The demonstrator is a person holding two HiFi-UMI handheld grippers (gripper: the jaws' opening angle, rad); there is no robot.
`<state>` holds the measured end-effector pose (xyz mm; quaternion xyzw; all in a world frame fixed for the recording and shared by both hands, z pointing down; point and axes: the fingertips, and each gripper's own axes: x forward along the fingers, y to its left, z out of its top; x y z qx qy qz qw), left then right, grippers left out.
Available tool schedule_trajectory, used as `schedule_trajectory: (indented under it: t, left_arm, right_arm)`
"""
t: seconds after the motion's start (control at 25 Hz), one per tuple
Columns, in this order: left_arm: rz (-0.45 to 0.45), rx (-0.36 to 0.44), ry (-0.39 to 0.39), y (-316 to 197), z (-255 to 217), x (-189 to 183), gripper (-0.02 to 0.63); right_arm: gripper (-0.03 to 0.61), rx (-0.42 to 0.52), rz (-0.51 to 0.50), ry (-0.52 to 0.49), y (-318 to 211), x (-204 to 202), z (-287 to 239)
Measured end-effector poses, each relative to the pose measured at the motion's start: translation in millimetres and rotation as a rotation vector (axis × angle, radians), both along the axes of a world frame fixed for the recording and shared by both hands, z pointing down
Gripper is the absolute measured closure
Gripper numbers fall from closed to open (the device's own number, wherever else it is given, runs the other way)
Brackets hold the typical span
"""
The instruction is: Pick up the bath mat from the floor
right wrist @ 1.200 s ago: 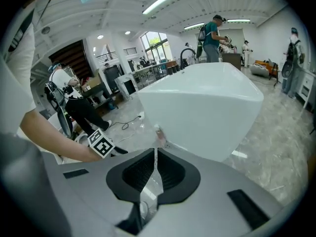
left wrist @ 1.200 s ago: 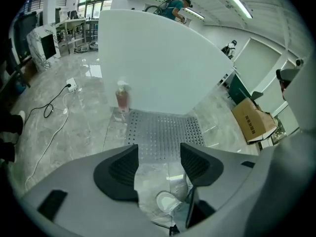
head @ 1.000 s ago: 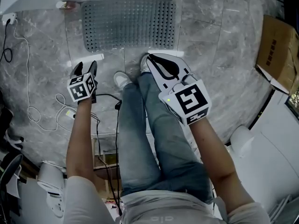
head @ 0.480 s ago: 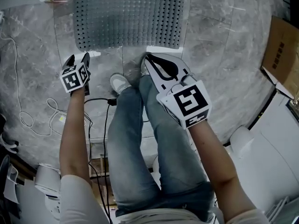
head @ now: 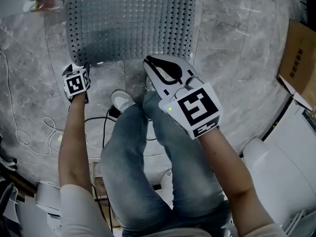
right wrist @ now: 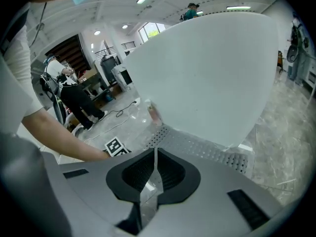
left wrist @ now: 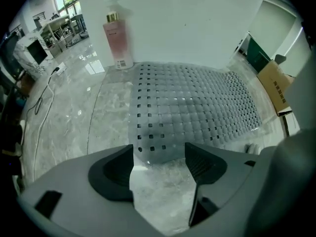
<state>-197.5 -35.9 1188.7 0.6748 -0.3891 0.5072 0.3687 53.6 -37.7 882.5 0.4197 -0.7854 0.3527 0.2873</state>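
The grey perforated bath mat (head: 131, 26) lies flat on the marble floor against the white tub wall (right wrist: 207, 73). My left gripper (head: 80, 67) points steeply down at the mat's near left corner. In the left gripper view its jaws (left wrist: 159, 154) stand open and have just been opening. Only bare floor shows between them, and the mat (left wrist: 192, 107) starts right at the tips. My right gripper (head: 149, 61) hangs over the mat's near edge, higher up. Its jaws (right wrist: 155, 154) are shut on nothing, with the mat (right wrist: 197, 149) beyond them.
A pink pump bottle (left wrist: 117, 41) stands by the tub at the mat's far left corner. A cardboard box (head: 298, 58) sits at the right. Loose cables (head: 29, 127) trail on the floor at the left. The person's legs and a white shoe (head: 121, 100) are just behind the mat.
Both grippers have sunk toward the floor and the mat looks larger. The left gripper has come down to the mat's near left corner.
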Motion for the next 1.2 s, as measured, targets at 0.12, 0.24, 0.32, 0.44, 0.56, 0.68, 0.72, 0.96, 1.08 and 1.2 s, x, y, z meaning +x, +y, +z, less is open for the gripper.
schedule_trajectory:
  t: [0.12, 0.24, 0.32, 0.44, 0.56, 0.68, 0.72, 0.96, 1.08, 1.2]
  left_arm:
    - [-0.034, -0.012, -0.03, -5, 15, -4, 0.284]
    - [-0.057, -0.025, -0.027, -7, 39, -8, 0.268]
    - [-0.076, -0.031, -0.032, -9, 49, -11, 0.262]
    - [-0.097, -0.031, -0.066, -10, 54, -17, 0.256]
    - [-0.119, -0.032, -0.079, -9, 64, -20, 0.25]
    - [-0.154, -0.032, -0.056, -7, 68, -21, 0.247]
    - [-0.164, -0.034, -0.042, -7, 69, -21, 0.247]
    - [-0.189, -0.052, -0.009, -5, 70, -21, 0.265]
    - [-0.187, -0.059, -0.012, -4, 68, -19, 0.376]
    - [-0.163, -0.061, -0.003, -3, 65, -13, 0.43]
  right_arm:
    - [0.549, 0.001, -0.009, -0.003, -6, 4, 14]
    - [0.549, -0.001, -0.015, -0.008, -8, 5, 27]
    - [0.549, -0.001, -0.022, -0.016, -9, 7, 33]
    - [0.549, 0.014, -0.05, -0.025, -17, 8, 36]
    - [0.549, 0.035, -0.061, -0.031, -26, 13, 38]
    - [0.549, 0.047, -0.051, -0.042, -33, 17, 39]
    - [0.549, 0.05, -0.053, -0.041, -35, 17, 39]
    - [0.549, 0.043, -0.071, -0.055, -36, 15, 43]
    - [0.549, 0.044, -0.071, -0.059, -37, 16, 44]
    - [0.549, 0.037, -0.06, -0.063, -37, 19, 45]
